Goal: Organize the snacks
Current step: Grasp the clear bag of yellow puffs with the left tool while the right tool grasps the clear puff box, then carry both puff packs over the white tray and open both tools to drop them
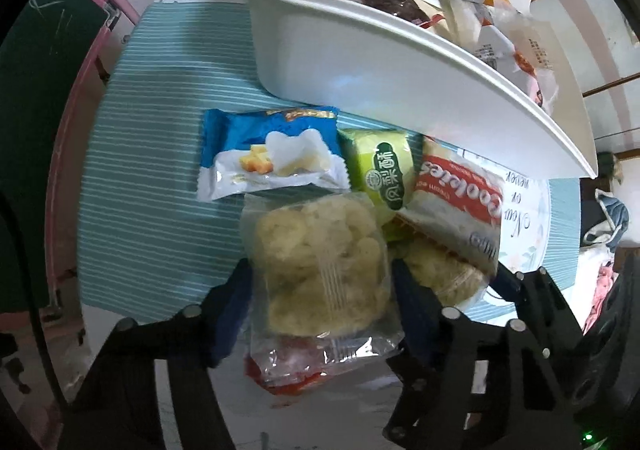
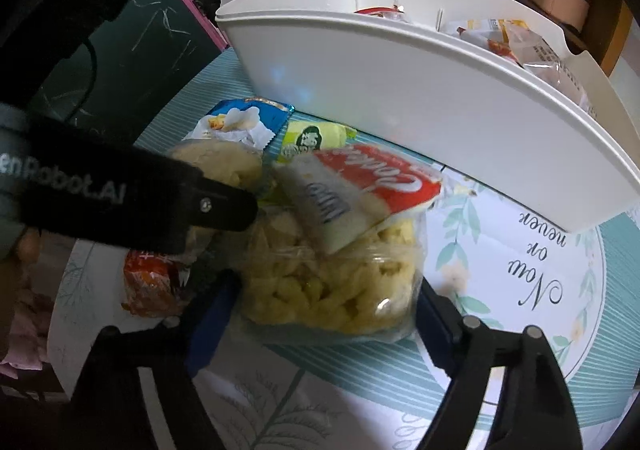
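Observation:
In the left wrist view my left gripper (image 1: 320, 286) points down, its blue fingers (image 1: 236, 298) pressed against both sides of a clear packet of pale crackers (image 1: 320, 250), which lies over a red wrapper (image 1: 288, 378). In the right wrist view my right gripper (image 2: 324, 290) straddles a clear bag of yellow puffed snacks (image 2: 332, 282); its fingers (image 2: 212, 310) sit close beside the bag without squeezing it. A red and white cookies packet (image 2: 360, 190) leans on that bag. The white bin (image 1: 360, 62) behind holds several wrapped snacks.
A blue rice-cracker packet (image 1: 272, 154) and a green pastry packet (image 1: 384, 170) lie against the bin's front wall. All rest on a teal striped tablecloth (image 1: 160, 170). A green chalkboard with a pink frame (image 2: 152, 50) stands off the table's left.

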